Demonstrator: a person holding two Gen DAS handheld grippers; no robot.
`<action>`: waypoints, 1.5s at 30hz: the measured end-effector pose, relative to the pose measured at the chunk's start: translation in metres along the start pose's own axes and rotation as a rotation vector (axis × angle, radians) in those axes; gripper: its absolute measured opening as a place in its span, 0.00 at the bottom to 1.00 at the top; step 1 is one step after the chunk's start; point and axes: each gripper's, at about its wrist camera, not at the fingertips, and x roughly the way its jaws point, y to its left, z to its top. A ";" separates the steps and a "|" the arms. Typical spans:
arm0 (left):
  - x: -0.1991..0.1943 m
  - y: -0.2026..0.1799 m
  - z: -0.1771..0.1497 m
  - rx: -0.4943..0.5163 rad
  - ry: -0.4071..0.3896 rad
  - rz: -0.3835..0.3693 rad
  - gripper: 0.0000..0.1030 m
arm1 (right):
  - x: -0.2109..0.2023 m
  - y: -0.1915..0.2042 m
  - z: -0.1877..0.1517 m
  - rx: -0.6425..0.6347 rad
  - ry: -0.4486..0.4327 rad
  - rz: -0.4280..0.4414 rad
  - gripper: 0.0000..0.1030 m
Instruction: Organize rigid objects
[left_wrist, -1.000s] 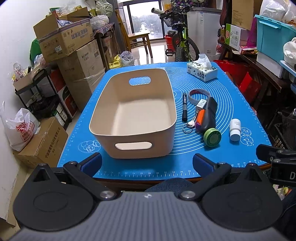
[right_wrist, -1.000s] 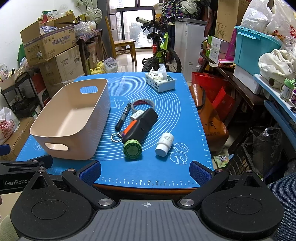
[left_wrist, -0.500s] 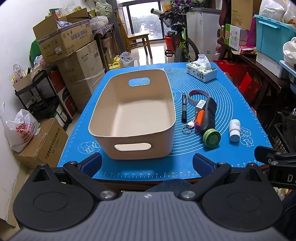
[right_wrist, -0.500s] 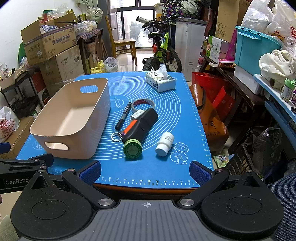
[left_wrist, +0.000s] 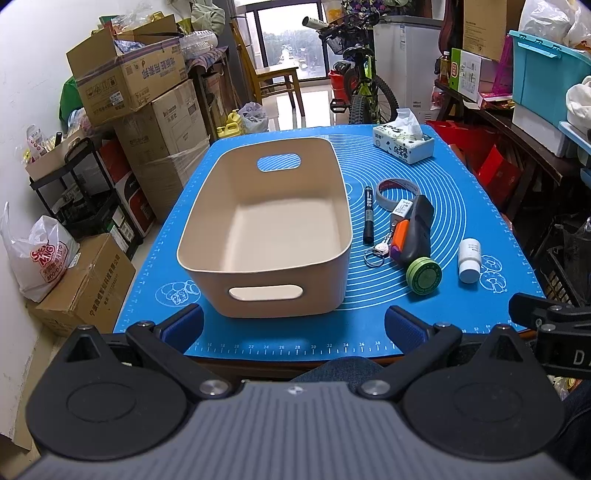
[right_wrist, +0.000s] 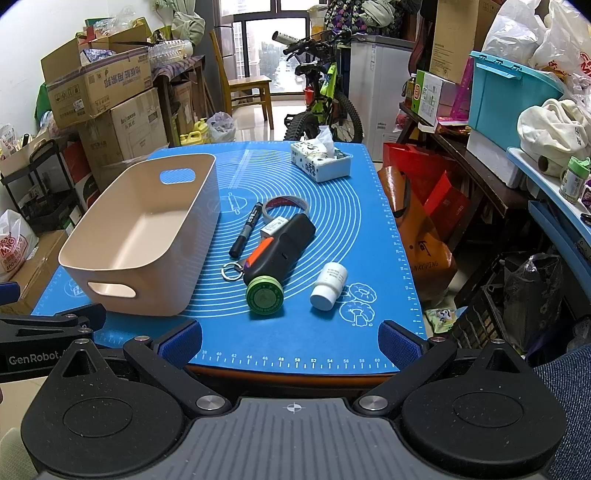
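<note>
Awaiting first pick: nothing lies in the bin yet.
Bin: beige bin (left_wrist: 266, 236) on the blue-matted surface (right_wrist: 332, 332), left side.
Loose items: marker (right_wrist: 245, 230), tape ring (right_wrist: 282, 205), black-and-orange tool (right_wrist: 280, 245) with key ring, green tin (right_wrist: 265, 295), white bottle (right_wrist: 328, 282), all right of the bin; a small white piece, possibly a tag.
Left gripper (left_wrist: 293, 325): jaws wide apart, holding nothing.
Right gripper (right_wrist: 290, 338): likewise spread and unladen.
Next move, judged: right gripper reaches the nearest tin or bottle.

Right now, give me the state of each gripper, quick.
Left gripper: open, holding nothing, short of the beige bin.
Right gripper: open, holding nothing, at the near edge of the blue mat.
</note>
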 end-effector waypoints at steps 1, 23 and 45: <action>0.000 0.001 0.000 0.000 -0.001 0.001 1.00 | 0.000 0.000 0.000 0.000 0.000 0.000 0.98; 0.003 0.007 0.001 0.000 -0.008 -0.010 1.00 | 0.000 0.000 0.000 0.001 -0.006 -0.006 0.98; 0.072 0.075 0.050 -0.049 0.046 -0.046 0.99 | 0.048 0.011 0.061 -0.005 -0.037 -0.041 0.98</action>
